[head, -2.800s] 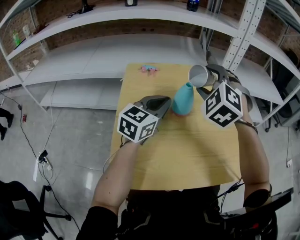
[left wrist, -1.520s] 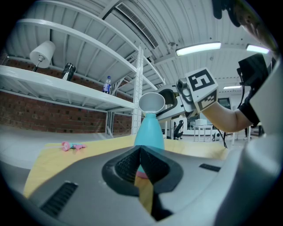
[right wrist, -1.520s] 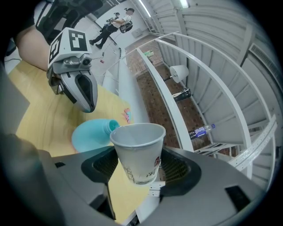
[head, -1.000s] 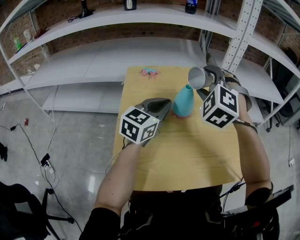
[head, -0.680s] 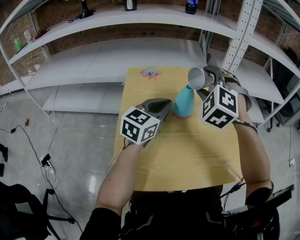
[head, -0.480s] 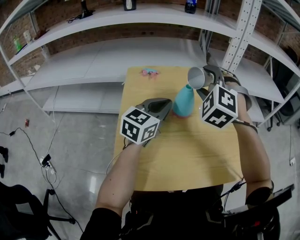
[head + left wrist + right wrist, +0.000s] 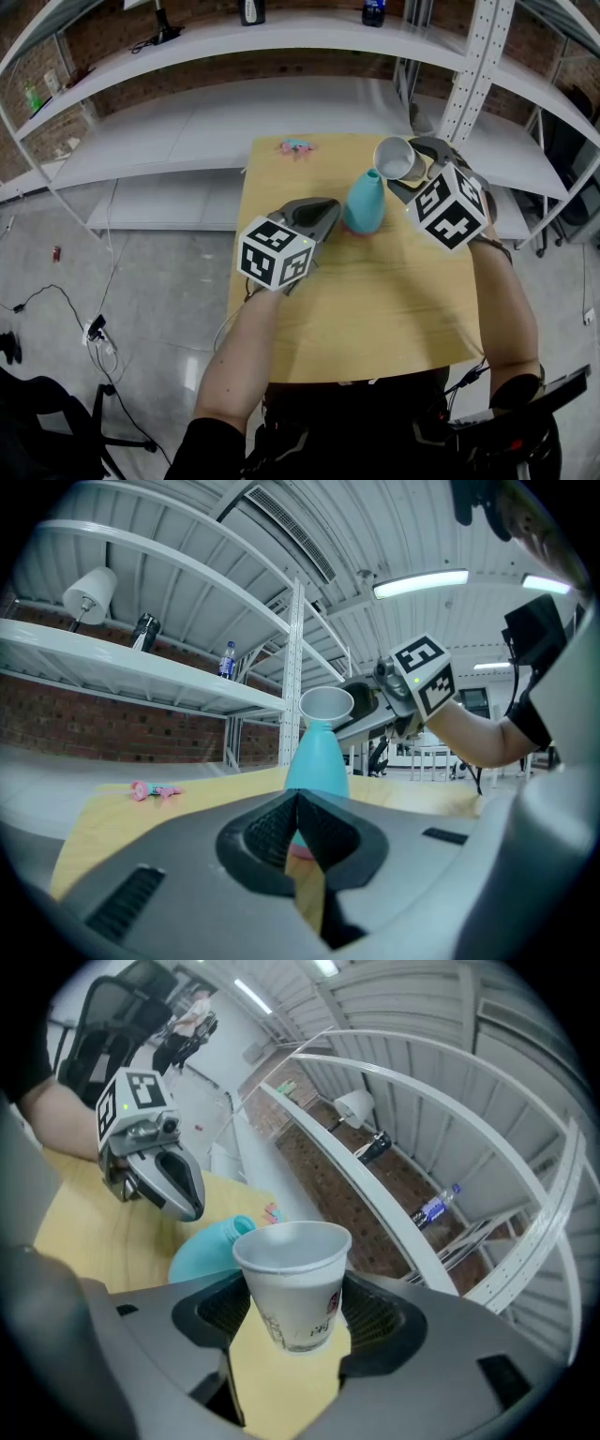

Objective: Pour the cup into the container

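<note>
Pouring is judged to be the step in hand. Right gripper (image 7: pixel 295 1324) is pinching the white paper cup (image 7: pixel 291 1269) by its lower wall, with a jaw pressing on each side. The cup is hanging just above the narrow mouth of the teal container (image 7: pixel 364 202), slightly to that container's right, with its rim tipping toward the neck. No contents are showing in any view. To pour well, the lip needs holding directly over the container's opening, the tilt increasing slowly, and the grip kept light enough not to crush the paper wall. Left gripper (image 7: pixel 298 832) is sitting just left of the container, jaws pressed together on nothing and apparently clear of it. Nothing is bracing the container, which is standing upright on the worktop (image 7: pixel 375 309), so a knock could topple it.
</note>
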Motion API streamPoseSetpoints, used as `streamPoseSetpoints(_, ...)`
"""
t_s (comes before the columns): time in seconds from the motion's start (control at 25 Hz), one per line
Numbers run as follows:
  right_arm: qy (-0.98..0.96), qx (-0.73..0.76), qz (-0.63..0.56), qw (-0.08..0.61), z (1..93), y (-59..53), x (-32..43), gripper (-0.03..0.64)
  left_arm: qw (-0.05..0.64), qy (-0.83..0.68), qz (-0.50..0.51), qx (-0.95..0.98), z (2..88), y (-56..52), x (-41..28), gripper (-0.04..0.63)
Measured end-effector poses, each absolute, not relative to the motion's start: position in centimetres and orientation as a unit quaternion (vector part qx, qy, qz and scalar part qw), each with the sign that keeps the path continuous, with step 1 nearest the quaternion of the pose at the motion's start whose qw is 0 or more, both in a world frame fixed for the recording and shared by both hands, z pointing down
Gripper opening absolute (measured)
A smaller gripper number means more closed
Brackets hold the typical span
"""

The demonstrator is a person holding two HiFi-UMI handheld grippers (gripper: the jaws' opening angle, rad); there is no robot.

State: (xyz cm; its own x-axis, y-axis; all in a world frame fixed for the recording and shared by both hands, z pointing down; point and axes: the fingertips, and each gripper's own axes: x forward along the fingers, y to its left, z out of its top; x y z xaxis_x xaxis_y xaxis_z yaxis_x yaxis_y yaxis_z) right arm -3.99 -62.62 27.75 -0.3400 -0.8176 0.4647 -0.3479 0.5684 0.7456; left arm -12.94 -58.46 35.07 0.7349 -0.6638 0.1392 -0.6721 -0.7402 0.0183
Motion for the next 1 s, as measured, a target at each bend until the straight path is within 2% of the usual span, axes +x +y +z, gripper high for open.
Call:
streamPoseSetpoints(0.44,-0.87,0.415,-0.034,0.266,30.4,-64.0,1.7,0.308,0.035,-0.36,0.062,0.93,35.0,-58.4,-13.2,0.002)
streamPoseSetpoints(1.0,-0.862,0.465,0.084,0.184,34.7,-66.1,8.8,0.308,0.038,-0.373,0.063,0.925,34.9,-58.7,-13.4,0.002)
